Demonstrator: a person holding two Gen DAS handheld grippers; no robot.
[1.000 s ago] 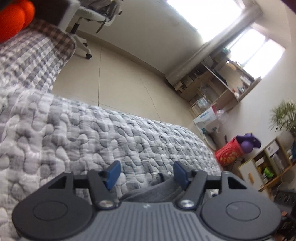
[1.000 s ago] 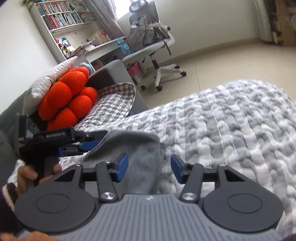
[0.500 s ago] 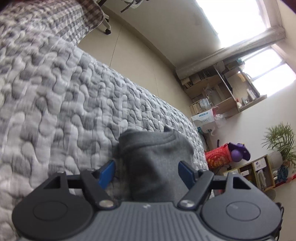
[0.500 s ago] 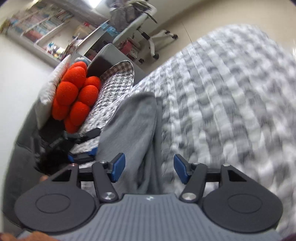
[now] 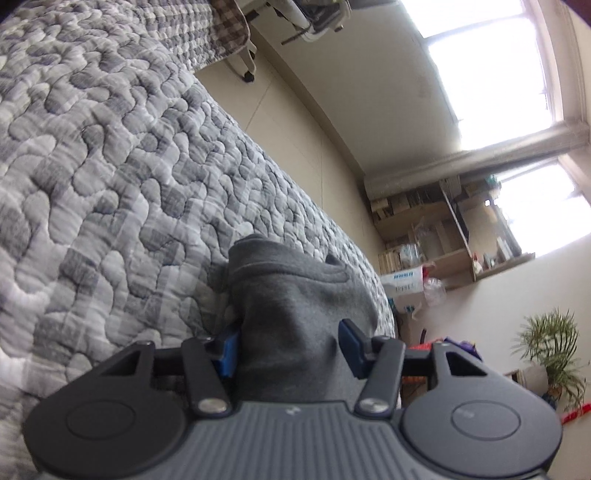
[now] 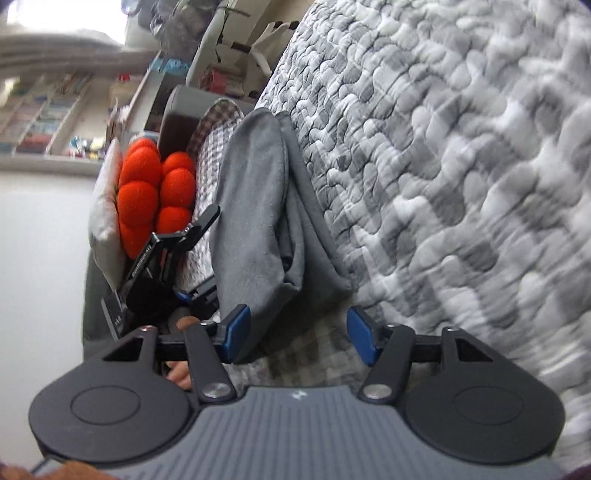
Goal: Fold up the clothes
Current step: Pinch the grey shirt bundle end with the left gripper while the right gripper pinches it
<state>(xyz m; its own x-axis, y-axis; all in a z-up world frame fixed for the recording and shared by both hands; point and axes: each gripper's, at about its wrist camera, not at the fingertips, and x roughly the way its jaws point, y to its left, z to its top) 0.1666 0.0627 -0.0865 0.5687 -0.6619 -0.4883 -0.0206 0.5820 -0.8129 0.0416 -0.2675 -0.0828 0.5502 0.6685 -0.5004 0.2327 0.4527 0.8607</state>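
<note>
A grey garment (image 5: 291,295) lies folded in a long strip on the quilted bed cover (image 5: 110,184). One end of it fills the gap of my left gripper (image 5: 290,347). Its jaws are closing, and both blue pads touch the cloth. In the right wrist view the same garment (image 6: 255,206) runs away from me, its near folded end between the jaws of my right gripper (image 6: 299,336). That gripper is open: the left pad brushes the cloth and the right pad stands apart from it. My left gripper (image 6: 199,254) shows at the garment's left edge.
An orange ball-shaped cushion (image 6: 155,184) and a checked cloth (image 6: 210,129) sit at the head of the bed cover (image 6: 443,147). A hand (image 6: 181,373) holds the left gripper. Beyond the bed are bare floor, an office chair (image 5: 314,18), shelves (image 5: 424,236) and a plant (image 5: 550,343).
Both grippers have rolled and moved in along the garment. The left jaws have narrowed onto its end. The right gripper now has the other folded end between its jaws.
</note>
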